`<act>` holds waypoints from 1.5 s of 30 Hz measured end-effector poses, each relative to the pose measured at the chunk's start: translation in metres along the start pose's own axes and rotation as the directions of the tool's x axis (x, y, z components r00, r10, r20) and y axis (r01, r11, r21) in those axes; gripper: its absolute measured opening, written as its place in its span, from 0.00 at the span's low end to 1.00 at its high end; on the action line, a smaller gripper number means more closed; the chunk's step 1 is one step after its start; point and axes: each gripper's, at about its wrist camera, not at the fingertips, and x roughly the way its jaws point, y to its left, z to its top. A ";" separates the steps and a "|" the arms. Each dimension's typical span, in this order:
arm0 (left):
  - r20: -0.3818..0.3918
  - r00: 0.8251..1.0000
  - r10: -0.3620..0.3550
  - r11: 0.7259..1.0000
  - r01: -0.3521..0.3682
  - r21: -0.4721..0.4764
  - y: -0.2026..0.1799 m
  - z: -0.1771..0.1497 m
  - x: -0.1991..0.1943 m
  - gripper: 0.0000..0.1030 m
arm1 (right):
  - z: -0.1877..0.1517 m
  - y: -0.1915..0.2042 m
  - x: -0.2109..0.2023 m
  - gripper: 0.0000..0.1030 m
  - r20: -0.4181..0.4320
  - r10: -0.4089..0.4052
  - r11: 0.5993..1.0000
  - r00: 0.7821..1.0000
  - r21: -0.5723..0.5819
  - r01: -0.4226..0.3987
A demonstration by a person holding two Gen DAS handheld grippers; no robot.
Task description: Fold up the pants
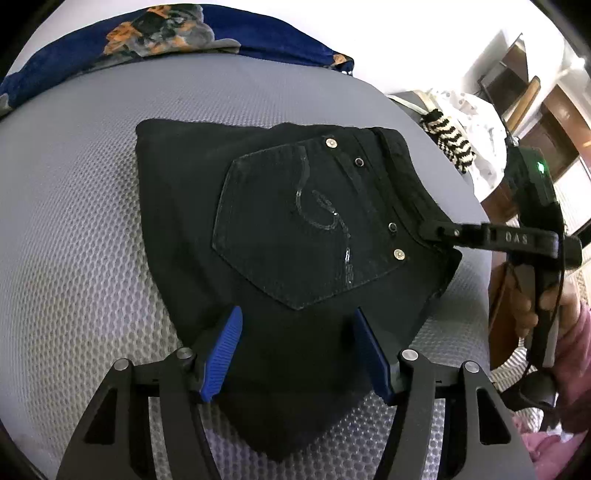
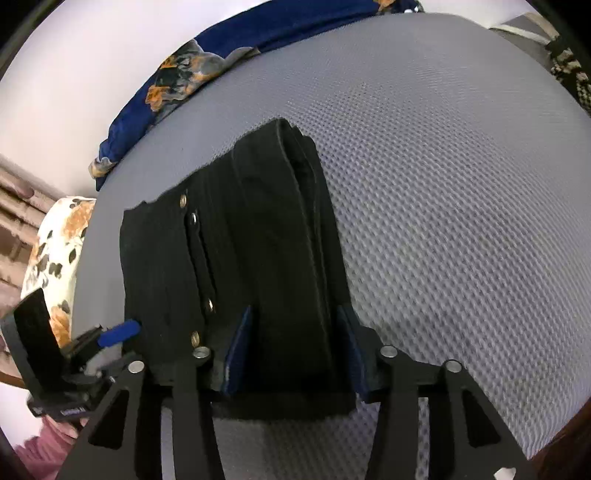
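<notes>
Black jeans lie folded into a compact stack on a grey mesh surface, back pocket with a sequin swirl facing up. My left gripper hovers open over the stack's near corner, its blue pads spread wide with cloth under the gap. In the right wrist view the jeans show their layered folded edge. That edge runs between the jaws of my right gripper, which stand apart either side of it, so the gripper is open. A right finger reaches the waistband at the stack's right corner.
A blue floral cloth lies along the far edge of the surface. A black-and-white striped item and wooden furniture sit beyond the right edge. A white floral pillow is off the left side. A hand in a pink sleeve holds the right gripper.
</notes>
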 end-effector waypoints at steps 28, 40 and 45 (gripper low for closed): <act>0.039 0.982 0.185 0.961 -0.173 -0.217 0.040 -0.006 -0.033 0.61 | 0.010 -0.005 0.011 0.57 -0.015 0.044 0.999 0.999 0.010 -0.043; -0.028 0.958 0.287 0.923 -0.284 -0.258 0.044 -0.010 -0.021 0.61 | 0.014 -0.006 0.014 0.62 -0.019 0.046 0.999 0.999 -0.014 -0.046; -0.037 0.962 0.271 0.924 -0.271 -0.269 0.046 -0.007 -0.017 0.61 | 0.022 -0.014 0.016 0.64 -0.043 0.124 0.992 0.991 -0.033 -0.126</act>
